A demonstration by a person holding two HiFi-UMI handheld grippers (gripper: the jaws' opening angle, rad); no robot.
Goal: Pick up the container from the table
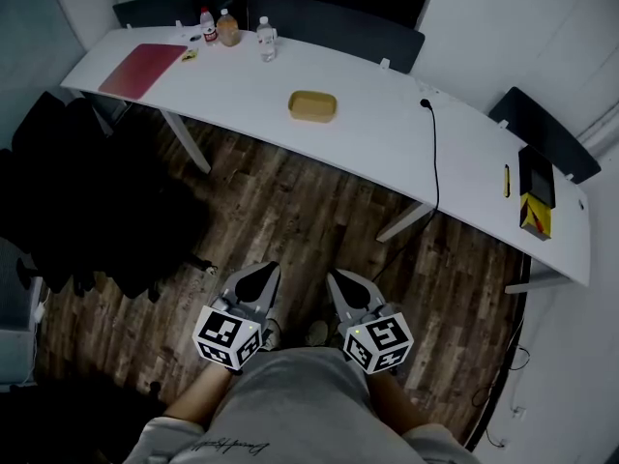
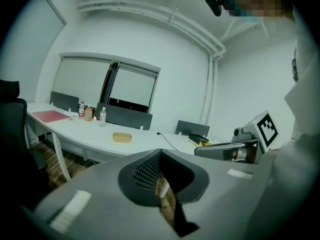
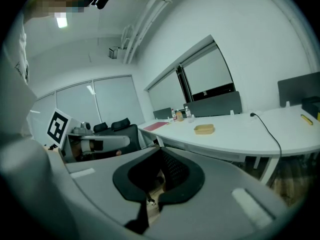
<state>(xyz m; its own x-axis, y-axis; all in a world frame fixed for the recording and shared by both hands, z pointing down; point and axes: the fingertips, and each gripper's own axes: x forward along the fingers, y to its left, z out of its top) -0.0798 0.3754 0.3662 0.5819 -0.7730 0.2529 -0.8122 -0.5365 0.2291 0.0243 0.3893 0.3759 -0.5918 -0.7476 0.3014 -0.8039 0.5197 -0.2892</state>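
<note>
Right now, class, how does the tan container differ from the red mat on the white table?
The tan container is small with raised walls; the red mat is larger and flat. The container sits mid-table; the mat lies at the left end in the head view. Both rest on the white table.

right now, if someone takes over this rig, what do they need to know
Left tool: jaws together, nothing in them, held low by the person's body, over the wood floor.
Right tool: the same, shut and empty, beside the left one.
Container: tan, open-topped, sits near the middle of the white table, nothing touching it, well away from both tools.
Done: nothing yet, no approach made.
Left: step up to the table, open a tool, close it on the container and lift it off.
</note>
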